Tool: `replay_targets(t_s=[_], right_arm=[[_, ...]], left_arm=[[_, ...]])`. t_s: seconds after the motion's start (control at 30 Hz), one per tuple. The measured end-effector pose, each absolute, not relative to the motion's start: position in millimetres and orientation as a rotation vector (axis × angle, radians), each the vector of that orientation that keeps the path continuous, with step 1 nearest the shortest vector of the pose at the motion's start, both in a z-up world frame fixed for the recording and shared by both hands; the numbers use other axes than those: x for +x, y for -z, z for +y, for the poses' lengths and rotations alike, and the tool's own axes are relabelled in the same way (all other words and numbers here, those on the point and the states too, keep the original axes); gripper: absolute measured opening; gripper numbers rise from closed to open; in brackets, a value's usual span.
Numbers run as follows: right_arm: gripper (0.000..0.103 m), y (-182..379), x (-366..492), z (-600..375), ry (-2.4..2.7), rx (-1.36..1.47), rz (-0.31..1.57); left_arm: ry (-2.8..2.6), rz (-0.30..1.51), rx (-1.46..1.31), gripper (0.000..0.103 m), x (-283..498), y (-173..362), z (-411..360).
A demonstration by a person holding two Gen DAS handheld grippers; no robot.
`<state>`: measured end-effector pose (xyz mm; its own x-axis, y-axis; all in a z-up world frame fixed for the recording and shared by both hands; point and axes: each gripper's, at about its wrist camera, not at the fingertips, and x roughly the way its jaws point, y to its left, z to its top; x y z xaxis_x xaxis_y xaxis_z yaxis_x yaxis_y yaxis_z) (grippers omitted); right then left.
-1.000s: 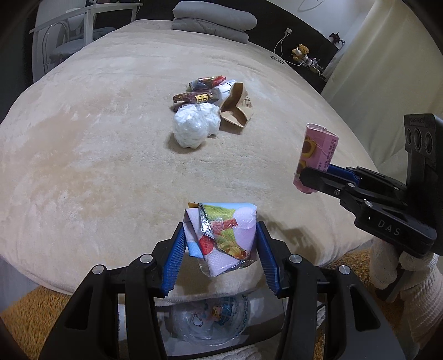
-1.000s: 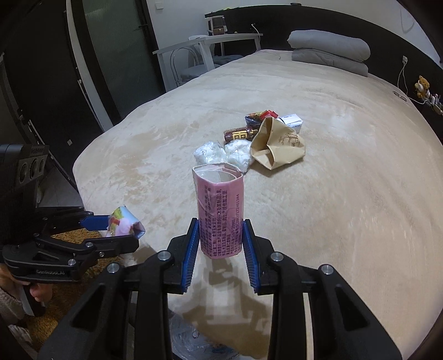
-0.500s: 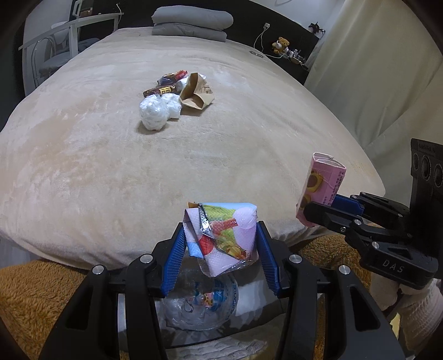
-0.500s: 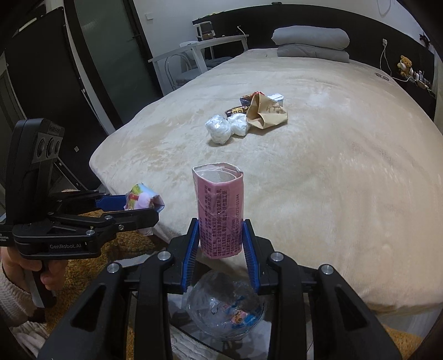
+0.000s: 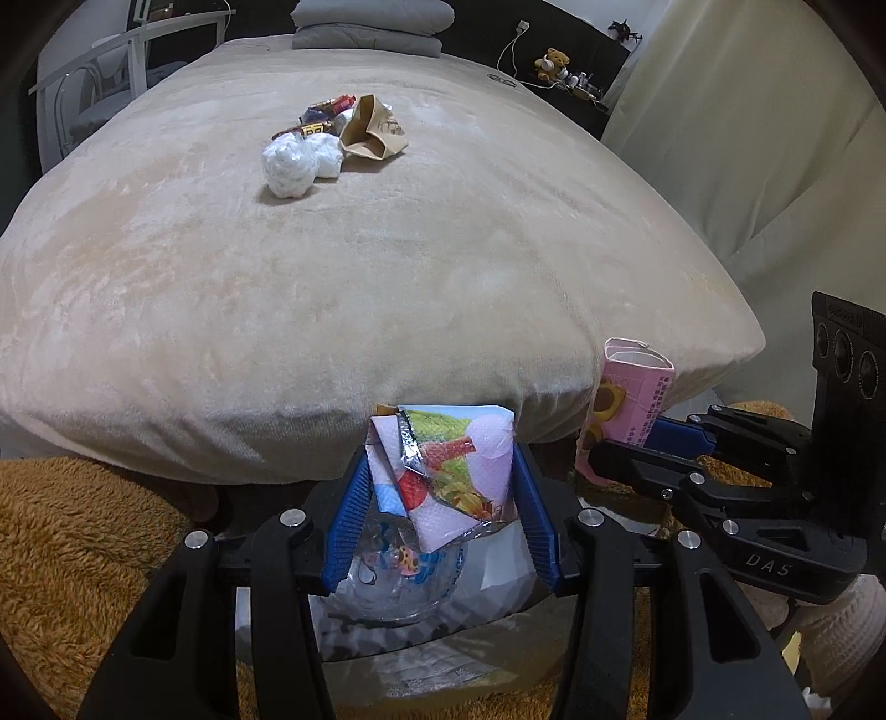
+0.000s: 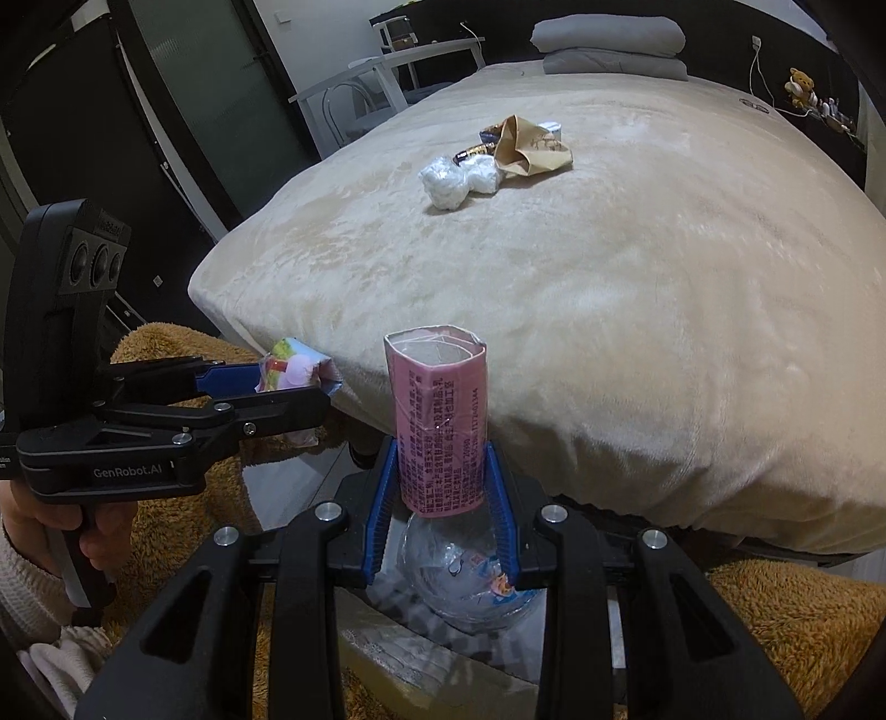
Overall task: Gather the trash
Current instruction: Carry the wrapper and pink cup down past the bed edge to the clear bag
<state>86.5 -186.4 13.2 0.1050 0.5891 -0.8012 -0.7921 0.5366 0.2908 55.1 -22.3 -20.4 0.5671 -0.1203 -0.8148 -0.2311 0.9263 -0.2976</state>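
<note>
My left gripper (image 5: 440, 471) is shut on a crumpled colourful wrapper (image 5: 443, 471), held past the foot of the bed. My right gripper (image 6: 437, 465) is shut on an upright pink carton (image 6: 437, 421); that carton (image 5: 626, 404) shows to the right in the left wrist view, and the wrapper (image 6: 299, 371) to the left in the right wrist view. Below both grippers sits a clear plastic bag (image 6: 465, 587) holding some coloured trash, also seen as the bag (image 5: 393, 576). More trash lies far up the bed: white crumpled wads (image 5: 296, 160), a brown paper bag (image 5: 371, 130), snack wrappers (image 5: 324, 111).
The beige bed (image 5: 387, 266) fills most of both views, its front edge just beyond the fingers. An orange fluffy rug (image 5: 83, 554) covers the floor. Grey pillows (image 5: 368, 19) lie at the head, a white chair (image 6: 382, 83) and dark doors (image 6: 166, 111) stand left.
Both grippers have drawn back off the bed's front edge with their loads, and the bag on the floor has come into view below them.
</note>
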Motion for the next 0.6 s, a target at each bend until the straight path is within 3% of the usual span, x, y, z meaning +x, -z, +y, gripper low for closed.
replay_targets(t_s=[0.6], right_arm=[[0.032,86,98,-175,-0.952,-0.274,1.372]], left_arm=[[-0.024,1.199,-0.482,0.049,74,109,-16]])
